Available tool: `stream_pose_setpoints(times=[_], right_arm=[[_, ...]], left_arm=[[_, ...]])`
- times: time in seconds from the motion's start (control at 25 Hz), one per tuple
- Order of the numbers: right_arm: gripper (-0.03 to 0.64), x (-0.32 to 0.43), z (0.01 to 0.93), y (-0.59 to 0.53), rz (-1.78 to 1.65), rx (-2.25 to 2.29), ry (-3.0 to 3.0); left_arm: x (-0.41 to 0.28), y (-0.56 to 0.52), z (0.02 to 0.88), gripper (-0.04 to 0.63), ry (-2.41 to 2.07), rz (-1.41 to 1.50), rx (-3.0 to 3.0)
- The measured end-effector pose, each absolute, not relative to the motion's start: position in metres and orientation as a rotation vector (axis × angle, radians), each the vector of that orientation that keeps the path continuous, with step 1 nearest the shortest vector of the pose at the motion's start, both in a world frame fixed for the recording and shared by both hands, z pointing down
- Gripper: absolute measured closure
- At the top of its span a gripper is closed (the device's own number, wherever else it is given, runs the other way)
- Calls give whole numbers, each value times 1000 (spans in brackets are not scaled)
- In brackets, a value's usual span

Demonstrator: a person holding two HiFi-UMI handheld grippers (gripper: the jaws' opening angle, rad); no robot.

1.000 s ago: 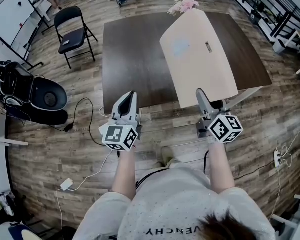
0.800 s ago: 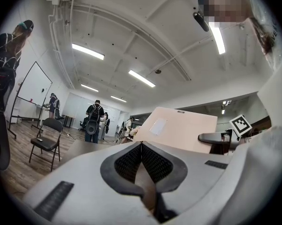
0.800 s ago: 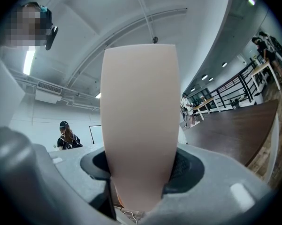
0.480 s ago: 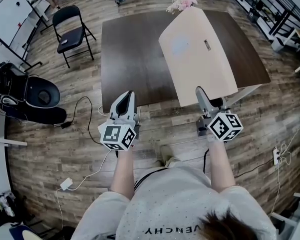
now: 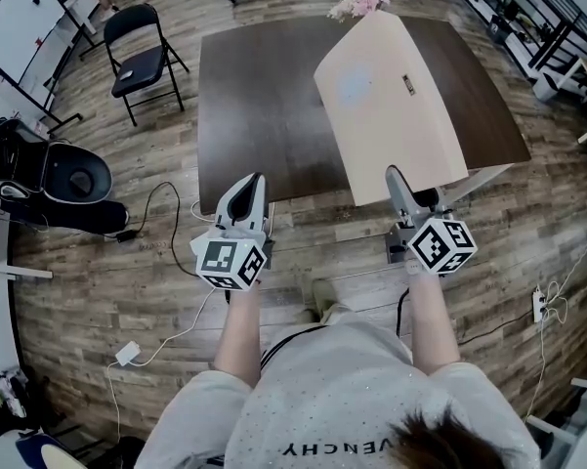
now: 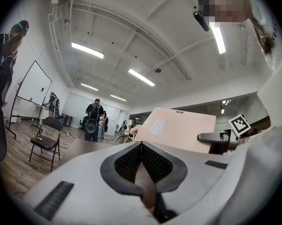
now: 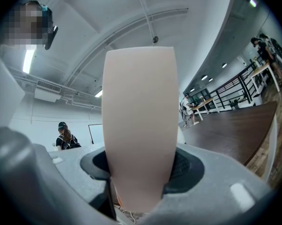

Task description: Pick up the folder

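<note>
"Over the near edge of the dark surface (image 5: 264, 106), what does the head view give you?"

"A beige folder (image 5: 391, 96), flat, stiff and round-cornered, slanting over the wood-grain top. Its near end sits in the right tool (image 5: 400, 186). The left tool (image 5: 249, 191) is well apart from it, just off the surface's near edge."

"And the gripper views?"

"The right gripper view shows the jaws clamped on the folder's end, with ribbed black pads on both sides. The folder rises there as a smooth pale slab. The left gripper view shows that tool's pads meeting at the tips with nothing between them."

"What's hidden?"

"The surface under the folder, and whether its far end touches. A small dark mark on the cover is too small to read. Pink flowers (image 5: 359, 3) peek out past its far corner."
</note>
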State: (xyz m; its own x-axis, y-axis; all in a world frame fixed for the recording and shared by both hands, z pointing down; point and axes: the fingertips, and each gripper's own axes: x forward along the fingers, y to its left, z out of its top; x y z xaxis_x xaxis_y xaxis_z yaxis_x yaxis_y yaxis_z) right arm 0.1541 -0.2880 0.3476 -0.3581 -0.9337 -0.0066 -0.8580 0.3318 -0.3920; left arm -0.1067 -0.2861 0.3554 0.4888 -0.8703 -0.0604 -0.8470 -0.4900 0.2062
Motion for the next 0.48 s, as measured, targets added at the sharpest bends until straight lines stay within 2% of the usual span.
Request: stream_pose_setpoints(times=[0.48], right_arm=[[339, 159, 351, -287, -498, -1636, 2318]], left_arm=[[-107, -282, 363, 597, -1492, -217, 2575]])
